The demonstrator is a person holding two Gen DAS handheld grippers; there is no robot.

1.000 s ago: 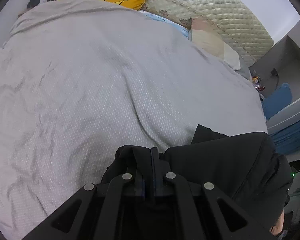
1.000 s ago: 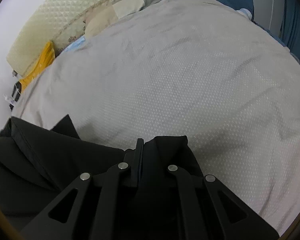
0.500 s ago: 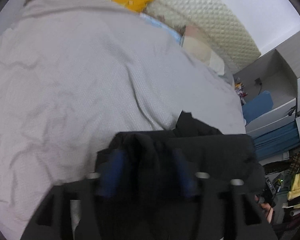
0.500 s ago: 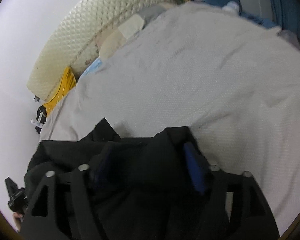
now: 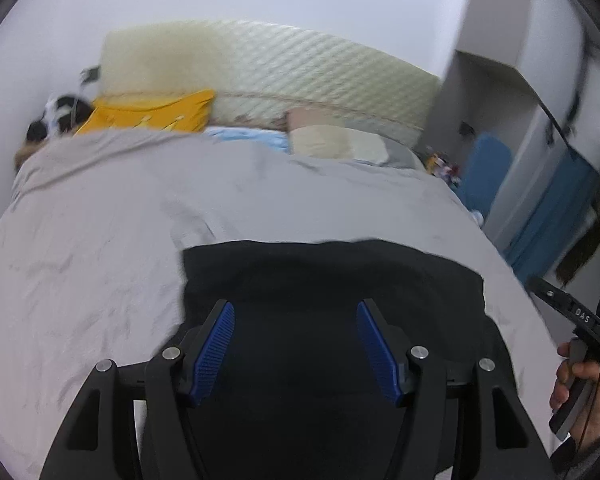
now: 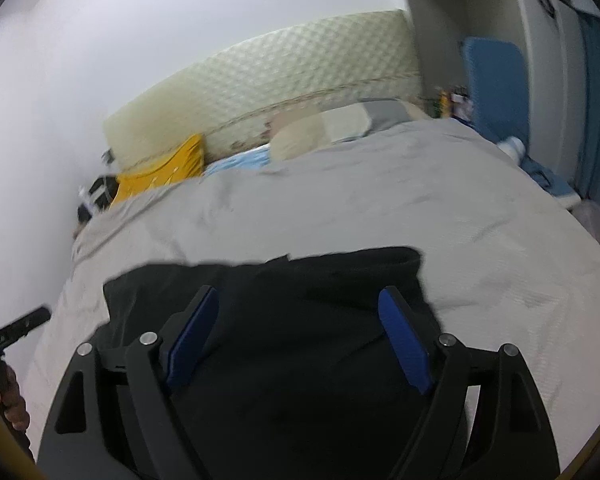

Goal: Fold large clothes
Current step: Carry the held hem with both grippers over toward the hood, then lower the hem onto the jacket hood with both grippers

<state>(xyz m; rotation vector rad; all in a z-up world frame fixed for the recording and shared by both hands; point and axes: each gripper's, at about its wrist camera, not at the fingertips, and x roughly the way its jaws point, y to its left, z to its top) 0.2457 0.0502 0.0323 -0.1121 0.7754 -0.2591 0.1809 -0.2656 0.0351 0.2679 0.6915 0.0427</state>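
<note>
A black garment (image 5: 332, 272) lies folded in a flat, wide rectangle on the grey bedspread (image 5: 100, 240). My left gripper (image 5: 295, 306) hovers above its near part, open, with its blue pads (image 5: 216, 344) wide apart and nothing pinched. In the right wrist view the same black garment (image 6: 340, 272) spreads under my right gripper (image 6: 299, 292). Its jaws are opening, and no cloth is caught between the blue pads (image 6: 404, 344). Each view shows the other gripper held by a hand at its edge: a hand (image 5: 580, 384) at the right, a hand (image 6: 10, 400) at the left.
A yellow pillow (image 5: 148, 116), a light blue cloth (image 5: 244, 136) and beige pillows (image 5: 332, 140) lie against the quilted headboard (image 5: 280, 76). A white wall runs along the bed's left side. A blue upright panel (image 6: 496, 84) and a white cabinet (image 5: 540, 100) stand at the right.
Both grippers were shut on the black garment's edge. They have opened, let it go, and lifted up and back. The garment now lies flat on the bed.
</note>
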